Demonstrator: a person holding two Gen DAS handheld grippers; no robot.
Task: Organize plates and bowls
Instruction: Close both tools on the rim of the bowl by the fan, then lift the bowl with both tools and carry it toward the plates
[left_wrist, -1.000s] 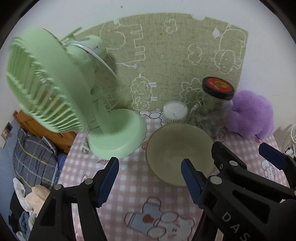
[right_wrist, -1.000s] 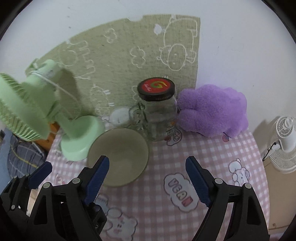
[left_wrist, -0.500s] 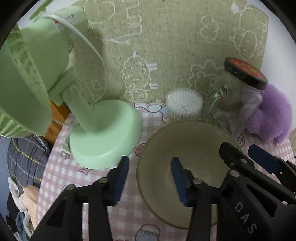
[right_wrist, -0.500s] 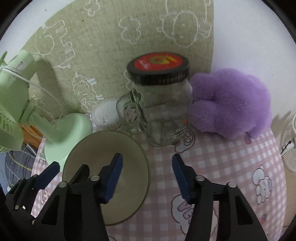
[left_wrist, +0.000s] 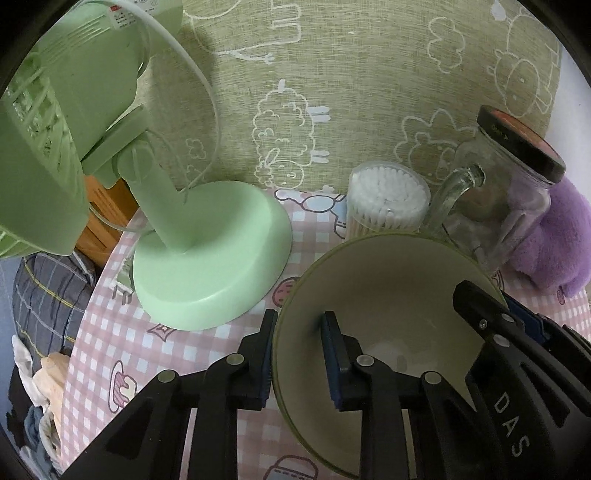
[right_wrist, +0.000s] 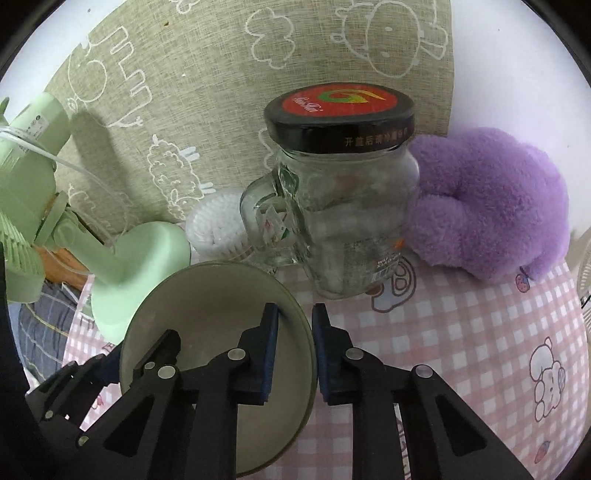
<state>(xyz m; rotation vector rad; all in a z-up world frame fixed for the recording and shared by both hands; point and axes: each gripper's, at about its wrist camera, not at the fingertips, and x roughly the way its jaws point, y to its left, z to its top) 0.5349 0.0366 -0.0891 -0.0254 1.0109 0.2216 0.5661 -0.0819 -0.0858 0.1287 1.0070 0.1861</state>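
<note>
An olive-green bowl (left_wrist: 399, 295) with a pale inside stands on the pink checked tablecloth (right_wrist: 461, 332). My left gripper (left_wrist: 299, 354) straddles its left rim, one pad outside the wall and one inside, jaws closing and pressing on the wall. In the right wrist view the same bowl (right_wrist: 207, 306) lies at lower left, and my right gripper (right_wrist: 294, 347) pinches its right rim between closing jaws. Each gripper also shows in the other's view, the right gripper (left_wrist: 517, 332) on the far rim and the left gripper (right_wrist: 110, 369) at lower left.
A green desk fan (left_wrist: 207, 258) stands just left of the bowl. Behind the bowl are a tub of cotton swabs (left_wrist: 388, 199), a glass jar (right_wrist: 347, 229) with a black and red lid, and a purple plush (right_wrist: 487, 206). The table's left edge drops to piled clothes (left_wrist: 48, 302).
Both grippers came down and forward onto the bowl. Their jaws went from wide open to closed on opposite sides of its rim.
</note>
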